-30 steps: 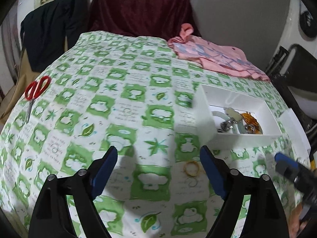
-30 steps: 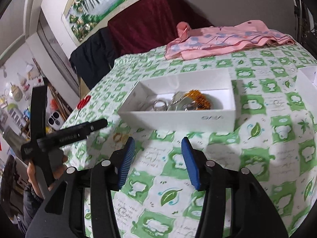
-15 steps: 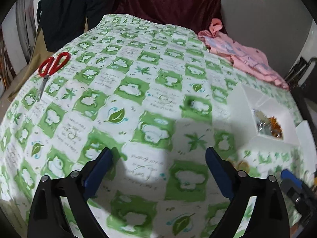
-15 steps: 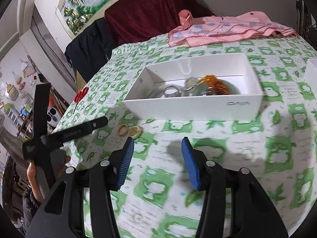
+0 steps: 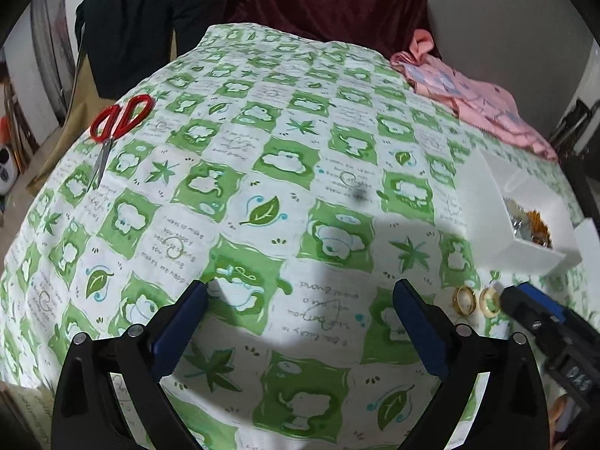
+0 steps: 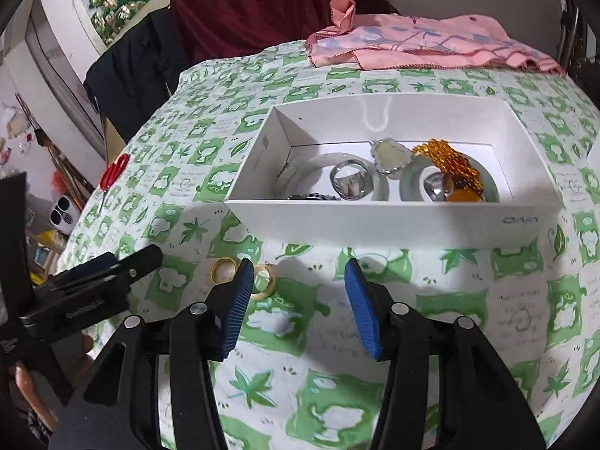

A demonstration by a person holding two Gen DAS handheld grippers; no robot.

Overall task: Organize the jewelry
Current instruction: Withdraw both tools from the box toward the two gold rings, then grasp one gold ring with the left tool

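Two gold rings lie side by side on the table, shiny and plain. One white box holds mixed jewelry. Left gripper and right gripper stand open, empty.

Open cloth on the near side, a box wall across the far side

The green-and-white patterned tablecloth lies bare and wide ahead of the left gripper — only the red-handled scissors sit far off at its left edge. Before the right gripper, the white rectangular cardboard box bars the way; two gold rings lie just beside its left finger, and a folded pink cloth occupies the far edge.
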